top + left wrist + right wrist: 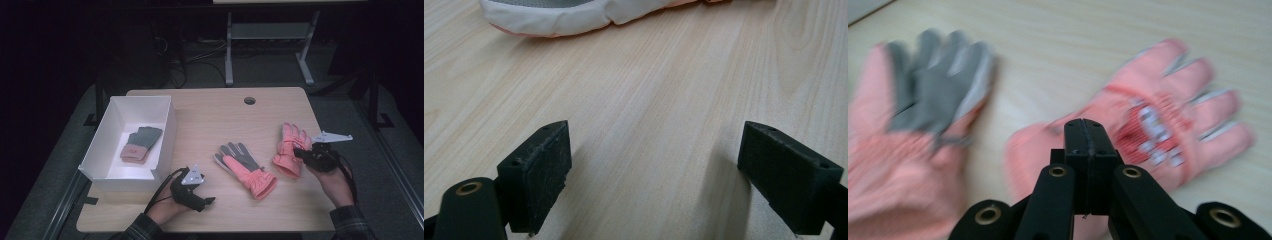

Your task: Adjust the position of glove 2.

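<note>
Two pink gloves lie on the wooden table (210, 115). One shows its grey palm (245, 170) (923, 100) at the middle; its white edge (564, 17) runs along the top of the left gripper view. The other glove (290, 147) (1168, 120) lies back up, to the right. My right gripper (298, 151) (1087, 135) hovers over that glove's cuff end with its jaws pressed together, and I see nothing between them. Near the front edge my left gripper (207, 201) (654, 175) rests low over bare wood, open and holding nothing.
A white box (165, 135) stands at the table's left with a grey and pink glove (141, 143) inside it. A round cable hole (249, 100) sits near the far edge. Beyond the table stand the legs of a metal frame (229, 55).
</note>
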